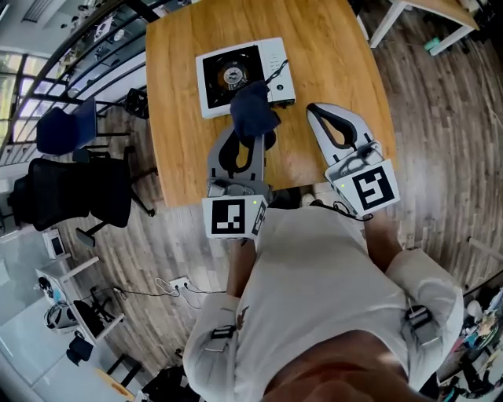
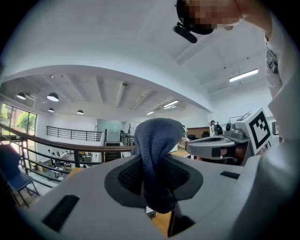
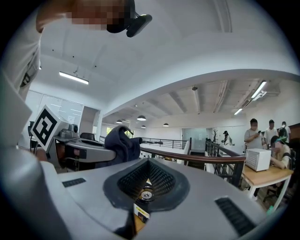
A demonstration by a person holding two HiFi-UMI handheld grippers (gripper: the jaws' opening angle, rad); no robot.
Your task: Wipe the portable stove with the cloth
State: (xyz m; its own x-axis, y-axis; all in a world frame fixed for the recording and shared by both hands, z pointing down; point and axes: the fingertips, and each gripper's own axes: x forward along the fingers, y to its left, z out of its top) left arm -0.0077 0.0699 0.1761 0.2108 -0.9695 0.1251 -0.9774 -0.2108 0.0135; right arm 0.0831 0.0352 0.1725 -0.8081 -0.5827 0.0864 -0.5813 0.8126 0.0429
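The white portable stove (image 1: 244, 74) with its black burner lies on the far half of the wooden table (image 1: 181, 118). My left gripper (image 1: 250, 129) is shut on a dark blue cloth (image 1: 253, 110), which hangs bunched over the stove's near edge. In the left gripper view the cloth (image 2: 157, 140) stands pinched upright between the jaws of the left gripper (image 2: 154, 161). To the right of the stove, over bare table, my right gripper (image 1: 313, 110) is shut and holds nothing. In the right gripper view the right gripper (image 3: 149, 161) shows part of the burner (image 3: 146, 194) through its jaw hollow.
Dark office chairs (image 1: 86, 188) stand on the plank floor left of the table. Another table's white legs (image 1: 393, 20) show at the far right. In the right gripper view a railing (image 3: 201, 157) and a desk with a white box (image 3: 258, 159) and people lie beyond.
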